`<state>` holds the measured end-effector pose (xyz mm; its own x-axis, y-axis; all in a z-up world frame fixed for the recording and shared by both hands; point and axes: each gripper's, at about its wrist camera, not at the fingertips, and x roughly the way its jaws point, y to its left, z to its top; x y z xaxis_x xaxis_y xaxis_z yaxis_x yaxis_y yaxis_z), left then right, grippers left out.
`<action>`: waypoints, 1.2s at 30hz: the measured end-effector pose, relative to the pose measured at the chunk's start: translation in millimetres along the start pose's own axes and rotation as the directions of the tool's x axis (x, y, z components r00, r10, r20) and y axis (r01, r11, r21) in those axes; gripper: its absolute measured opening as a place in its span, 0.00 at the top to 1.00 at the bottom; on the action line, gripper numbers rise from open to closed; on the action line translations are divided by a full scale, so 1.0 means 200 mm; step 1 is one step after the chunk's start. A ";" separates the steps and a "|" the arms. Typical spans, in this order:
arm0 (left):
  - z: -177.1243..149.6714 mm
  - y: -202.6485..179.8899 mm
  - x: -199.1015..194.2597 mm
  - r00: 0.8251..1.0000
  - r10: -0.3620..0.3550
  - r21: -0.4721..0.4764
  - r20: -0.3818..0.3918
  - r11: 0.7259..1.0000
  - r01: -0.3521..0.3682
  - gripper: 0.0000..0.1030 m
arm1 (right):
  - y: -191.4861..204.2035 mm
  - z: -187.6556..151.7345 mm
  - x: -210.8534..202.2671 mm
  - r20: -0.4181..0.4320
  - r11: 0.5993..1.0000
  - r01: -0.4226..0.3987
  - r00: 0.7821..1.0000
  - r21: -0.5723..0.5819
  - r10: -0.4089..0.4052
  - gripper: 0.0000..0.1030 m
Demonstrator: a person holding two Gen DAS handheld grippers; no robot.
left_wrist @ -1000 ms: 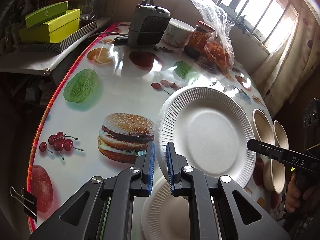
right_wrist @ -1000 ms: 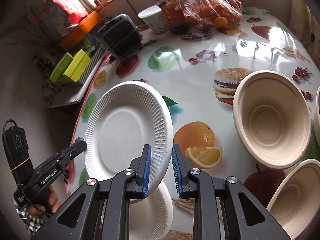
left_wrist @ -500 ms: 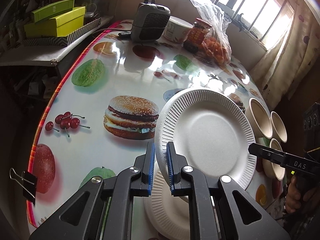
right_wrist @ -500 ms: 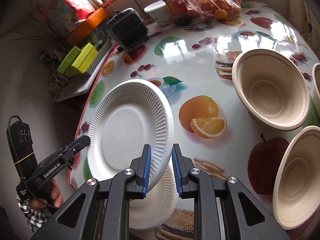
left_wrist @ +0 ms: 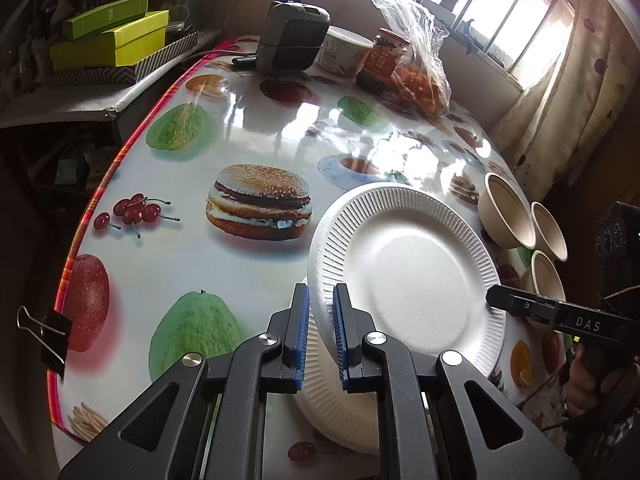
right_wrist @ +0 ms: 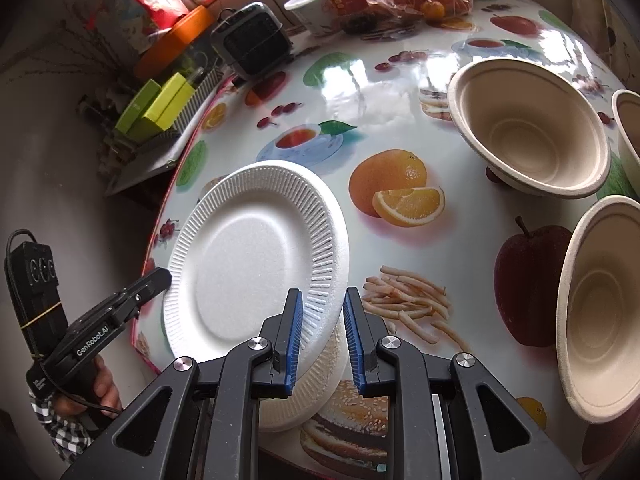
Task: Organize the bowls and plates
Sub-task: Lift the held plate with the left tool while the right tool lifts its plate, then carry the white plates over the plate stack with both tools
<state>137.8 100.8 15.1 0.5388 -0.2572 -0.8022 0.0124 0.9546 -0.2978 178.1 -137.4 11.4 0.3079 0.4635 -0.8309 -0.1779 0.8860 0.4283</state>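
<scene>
The upper plate point(left_wrist: 408, 272) is held tilted above the lower plate point(left_wrist: 340, 412) at the counter's point(left_wrist: 240, 264) near edge, its left rim pinched by the left gripper point(left_wrist: 320, 336), its right rim clamped by the right gripper point(right_wrist: 320, 340), both jaws narrow. An uneven release could slide it off-stack; the bowls point(right_wrist: 528, 128) stand well apart.
</scene>
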 end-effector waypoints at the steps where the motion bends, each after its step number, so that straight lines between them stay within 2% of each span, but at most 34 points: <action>1: -0.01 0.00 0.00 1.000 0.001 0.002 -0.002 1.000 -0.001 0.88 | 0.00 0.00 0.00 -0.001 1.000 0.000 1.000 -0.002 0.000 0.80; 19: -0.13 0.03 0.01 1.000 -0.004 -0.017 -0.019 1.000 0.004 0.88 | 0.00 -0.11 0.02 -0.020 1.000 0.009 1.000 -0.026 -0.010 0.80; 36: -0.15 0.04 0.03 0.999 0.003 -0.020 -0.034 1.000 -0.004 0.88 | -0.01 -0.13 0.07 -0.035 0.999 0.025 0.999 -0.030 -0.026 0.80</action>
<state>116.8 102.9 -8.4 0.5099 -0.2589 -0.8203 -0.0068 0.9524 -0.3048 159.1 -132.9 -10.4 0.2794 0.4393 -0.8538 -0.1984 0.8964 0.3963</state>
